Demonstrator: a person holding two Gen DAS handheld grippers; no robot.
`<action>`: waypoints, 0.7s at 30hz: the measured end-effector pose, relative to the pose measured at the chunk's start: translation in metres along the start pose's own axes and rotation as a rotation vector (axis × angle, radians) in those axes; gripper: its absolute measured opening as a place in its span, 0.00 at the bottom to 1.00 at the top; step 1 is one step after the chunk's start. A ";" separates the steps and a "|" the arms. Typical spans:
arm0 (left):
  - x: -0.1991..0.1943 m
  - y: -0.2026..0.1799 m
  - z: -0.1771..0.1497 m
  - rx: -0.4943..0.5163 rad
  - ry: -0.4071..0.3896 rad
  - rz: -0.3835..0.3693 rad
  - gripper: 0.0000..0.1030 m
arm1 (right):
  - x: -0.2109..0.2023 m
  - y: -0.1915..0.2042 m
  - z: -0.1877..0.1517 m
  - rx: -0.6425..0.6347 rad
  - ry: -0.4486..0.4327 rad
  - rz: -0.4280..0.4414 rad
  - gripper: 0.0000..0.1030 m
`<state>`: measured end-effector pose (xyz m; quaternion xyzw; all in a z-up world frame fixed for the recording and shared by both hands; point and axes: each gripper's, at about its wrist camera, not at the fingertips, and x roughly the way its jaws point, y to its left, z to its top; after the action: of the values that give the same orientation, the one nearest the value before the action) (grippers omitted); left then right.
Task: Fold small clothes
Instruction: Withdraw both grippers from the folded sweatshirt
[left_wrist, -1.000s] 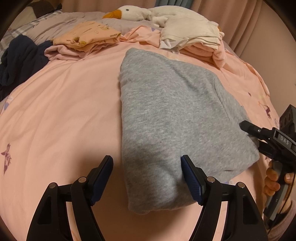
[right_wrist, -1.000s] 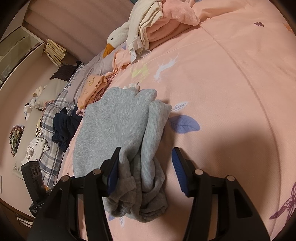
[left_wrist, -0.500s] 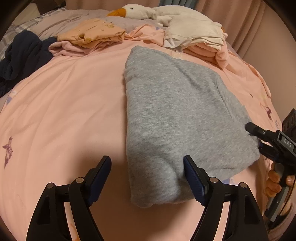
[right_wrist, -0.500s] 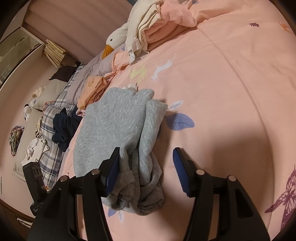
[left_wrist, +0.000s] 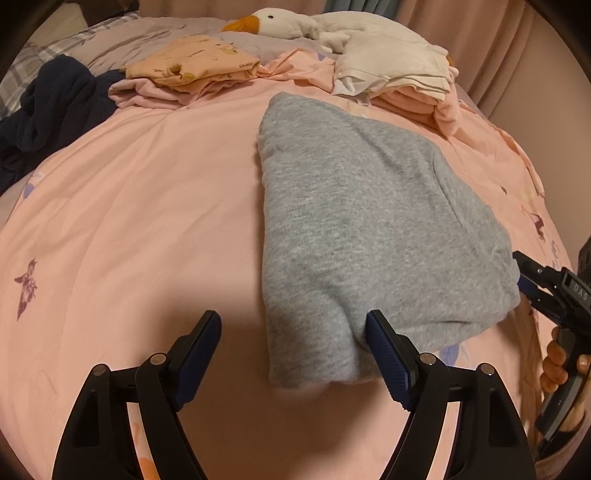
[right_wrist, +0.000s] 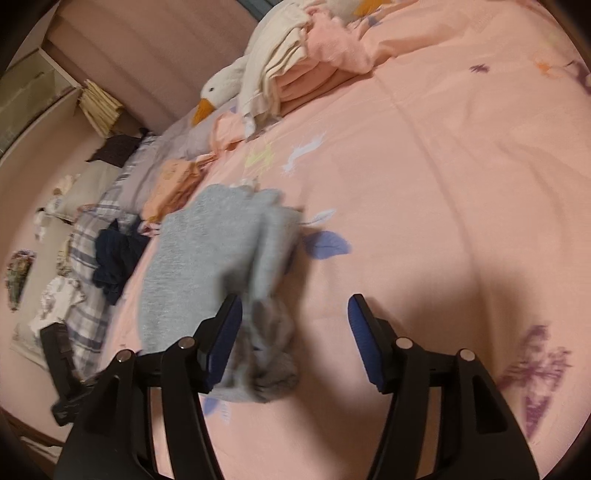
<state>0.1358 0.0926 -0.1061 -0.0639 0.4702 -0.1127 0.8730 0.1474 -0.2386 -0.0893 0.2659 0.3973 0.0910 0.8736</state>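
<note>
Now my left tongs (left_wrist: 291, 354) gape over the folded sweater's (left_wrist: 369, 221) near corner on the bed, right tongs (right_wrist: 295, 339) opening off its bunched end; next, I'd tidy that end.

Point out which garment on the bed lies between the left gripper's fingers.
The grey garment: its near corner sits between the open left gripper. The orange printed one, navy one and cream one lie far behind.
</note>
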 end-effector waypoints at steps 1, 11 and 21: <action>-0.002 0.000 0.000 0.000 -0.004 0.002 0.77 | -0.003 -0.001 -0.001 -0.003 -0.004 -0.016 0.59; -0.018 -0.009 0.004 0.038 -0.102 0.062 0.77 | -0.024 0.042 -0.007 -0.237 -0.102 -0.001 0.51; 0.000 -0.010 -0.004 0.034 -0.051 0.082 0.77 | 0.028 0.053 -0.021 -0.274 0.032 -0.048 0.45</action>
<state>0.1308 0.0828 -0.1064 -0.0327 0.4480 -0.0832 0.8896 0.1531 -0.1754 -0.0905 0.1333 0.4013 0.1277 0.8972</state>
